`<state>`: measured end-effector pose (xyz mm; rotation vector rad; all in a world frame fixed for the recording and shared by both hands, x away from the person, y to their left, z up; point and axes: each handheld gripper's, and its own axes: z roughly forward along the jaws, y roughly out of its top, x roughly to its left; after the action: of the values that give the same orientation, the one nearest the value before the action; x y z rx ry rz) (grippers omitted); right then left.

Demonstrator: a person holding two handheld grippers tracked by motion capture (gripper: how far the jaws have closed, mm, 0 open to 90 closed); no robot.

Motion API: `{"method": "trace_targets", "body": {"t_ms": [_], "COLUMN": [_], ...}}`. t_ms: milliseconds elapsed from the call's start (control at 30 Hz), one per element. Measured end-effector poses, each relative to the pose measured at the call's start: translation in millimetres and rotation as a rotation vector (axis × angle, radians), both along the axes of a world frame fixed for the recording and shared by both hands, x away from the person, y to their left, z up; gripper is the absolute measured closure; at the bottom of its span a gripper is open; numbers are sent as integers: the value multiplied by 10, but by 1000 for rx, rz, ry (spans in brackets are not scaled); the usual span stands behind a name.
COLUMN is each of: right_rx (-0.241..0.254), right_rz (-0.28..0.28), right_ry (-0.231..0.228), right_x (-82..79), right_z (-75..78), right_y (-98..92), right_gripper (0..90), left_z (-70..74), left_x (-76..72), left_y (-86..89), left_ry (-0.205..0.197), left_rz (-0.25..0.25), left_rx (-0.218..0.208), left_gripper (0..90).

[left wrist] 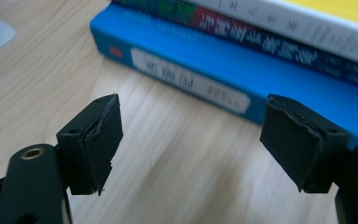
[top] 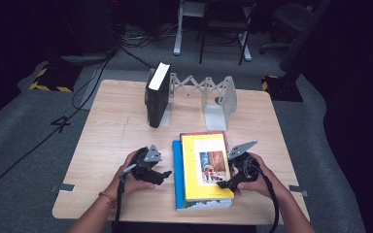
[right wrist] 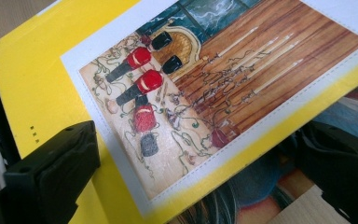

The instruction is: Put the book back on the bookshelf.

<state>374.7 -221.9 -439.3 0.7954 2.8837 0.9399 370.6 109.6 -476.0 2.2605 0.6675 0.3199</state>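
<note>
yellow book [top: 206, 165] lies on top of the blue book [top: 178, 170] by the bench's [top: 111, 126] near edge. right claw [top: 227, 182] is spread over its near right corner, left claw [top: 161, 175] apart just beside the blue spine. i'd get the right jaws properly round that corner before lifting so it doesn't slide.

A yellow book [top: 206, 165] bearing a red-and-brown picture is lying on a blue book [top: 178, 174]; a black book [top: 157, 97] is standing on pale wood.
</note>
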Motion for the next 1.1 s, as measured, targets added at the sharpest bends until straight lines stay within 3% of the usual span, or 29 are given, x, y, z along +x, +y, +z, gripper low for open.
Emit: {"method": "trace_targets", "body": {"t_ms": [100,200,400,633,867,1033,1100], "right_rx": [-1,6,8,35,128,135,108], "right_rz": [1,5,8,18,23,40,52], "right_ry": [-16,-46,-115,-129,-170,-97,-83], "right_x": [-11,-27,-53,0,111,346,422], "right_z": [4,6,54,62,176,152,130], "right_y": [3,3,19,24,23,49,85], "right_gripper": [4,9,69,78,155,164,196], "left_z": [-2,2,-22,-30,-36,-41,-44], "left_x": [85,173,245,253,270,279,283], "left_y": [-113,-123,-172,-145,-122,-117,-117], "left_ry": [-4,26,30,21,15,8,6], "left_rz": [-5,10,-3,11,22,22,20], "left_rx": [-7,-59,-42,-47,-55,-58,-60], "left_gripper": [209,233,202,197,202,207,207]}}
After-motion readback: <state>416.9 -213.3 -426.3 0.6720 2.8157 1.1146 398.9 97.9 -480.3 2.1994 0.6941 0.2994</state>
